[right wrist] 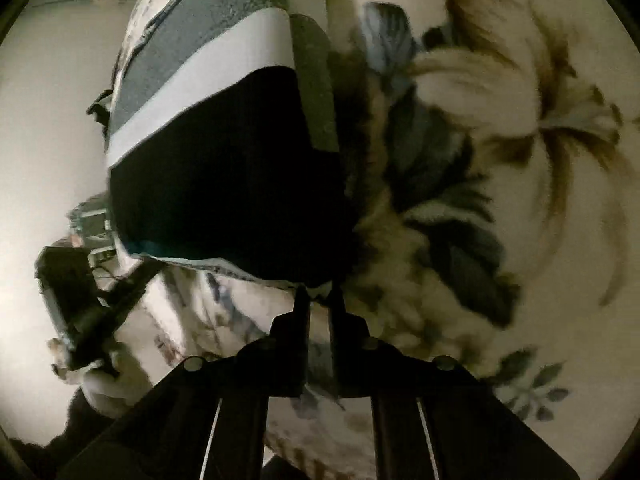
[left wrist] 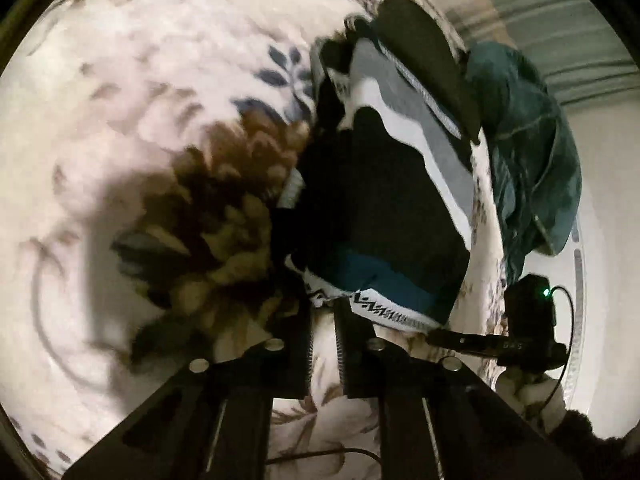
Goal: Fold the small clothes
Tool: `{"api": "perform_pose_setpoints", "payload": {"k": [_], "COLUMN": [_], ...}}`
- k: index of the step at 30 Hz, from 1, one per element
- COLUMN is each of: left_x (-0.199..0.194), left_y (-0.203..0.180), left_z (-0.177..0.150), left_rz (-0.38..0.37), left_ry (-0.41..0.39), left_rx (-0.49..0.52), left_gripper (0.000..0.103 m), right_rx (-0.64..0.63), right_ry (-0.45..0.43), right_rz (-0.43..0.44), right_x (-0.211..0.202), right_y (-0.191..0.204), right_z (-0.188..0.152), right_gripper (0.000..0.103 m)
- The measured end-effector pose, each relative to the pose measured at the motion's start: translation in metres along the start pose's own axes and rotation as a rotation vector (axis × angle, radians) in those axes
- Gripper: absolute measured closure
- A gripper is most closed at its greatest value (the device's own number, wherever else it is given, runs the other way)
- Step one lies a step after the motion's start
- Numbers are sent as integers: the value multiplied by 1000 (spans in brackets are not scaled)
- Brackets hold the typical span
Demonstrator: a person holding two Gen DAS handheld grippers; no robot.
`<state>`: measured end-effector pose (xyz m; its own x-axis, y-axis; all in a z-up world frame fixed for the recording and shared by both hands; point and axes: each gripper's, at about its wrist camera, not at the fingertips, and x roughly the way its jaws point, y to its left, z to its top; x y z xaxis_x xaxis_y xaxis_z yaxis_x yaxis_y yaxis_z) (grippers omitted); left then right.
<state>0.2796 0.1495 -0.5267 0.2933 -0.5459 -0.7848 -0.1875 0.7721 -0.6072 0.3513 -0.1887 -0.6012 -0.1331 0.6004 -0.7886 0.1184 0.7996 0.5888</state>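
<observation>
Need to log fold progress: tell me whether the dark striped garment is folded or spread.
Partly folded. The garment lies doubled in layers on the floral blanket, grey and white bands stacked under the dark panel; both tongs grip its patterned hem.

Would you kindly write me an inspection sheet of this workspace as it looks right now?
Surface: cream floral plush blanket, soft and uneven.
Job's things: black garment with grey and white stripes and patterned waistband, lying flat.
Clutter: dark teal cloth bunched beyond the blanket's edge.
Grippers: left gripper shut on the garment's waistband edge; right gripper shut on its near hem.
Cables: thin black cable at the right gripper's body.
Surroundings: pale floor.
</observation>
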Motion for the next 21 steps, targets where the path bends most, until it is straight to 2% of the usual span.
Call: {"api": "perform_pose_setpoints", "payload": {"k": [1,2,4,7,8,9,10,11,12,13,14,15,16,17,20,21], "left_x": [-3,-4,-11,-22,-25,-30,-32,-31,-28,-19,-12,2,12,28,58,67], "left_y": [1,1,7,26,31,36,39,40,42,43,43,41,36,30,16,11], "left_z": [2,3,7,10,7,2,-3,-9,-16,-23,-26,-29,-28,-27,-22,-19], "left_rz": [-1,5,38,48,39,14,-33,-83,-147,-242,-287,-342,-369,-398,-438,-423], "left_ry": [2,2,-2,21,17,8,-2,-13,-34,-52,-57,-64,-76,-99,-113,-123], "left_rx": [6,11,16,-55,-80,-116,-165,-215,-280,-361,-401,-457,-482,-495,-514,-512], "left_gripper": [96,102,102,100,93,83,48,18,17,17,17,17,17,17,17,17], "right_rx": [24,40,84,72,79,103,133,153,179,197,209,218,225,227,213,195], "right_ry": [-18,-29,-66,-79,-75,-60,-42,-37,-39,-53,-70,-95,-123,-135,-163,-166], "right_rz": [4,1,18,-34,-26,18,71,99,128,148,158,173,195,212,297,326], "right_x": [-3,-6,-15,-19,-18,-17,-17,-23,-27,-35,-40,-45,-49,-52,-53,-51], "right_y": [-3,-7,-15,-21,-19,-23,-27,-38,-45,-54,-57,-60,-65,-66,-67,-64], "right_z": [0,-1,0,-5,-2,-2,-1,-4,-6,-8,-5,-1,6,12,52,71], "right_gripper": [96,97,99,103,103,103,103,102,101,95,69,51,23,15,15,15]}}
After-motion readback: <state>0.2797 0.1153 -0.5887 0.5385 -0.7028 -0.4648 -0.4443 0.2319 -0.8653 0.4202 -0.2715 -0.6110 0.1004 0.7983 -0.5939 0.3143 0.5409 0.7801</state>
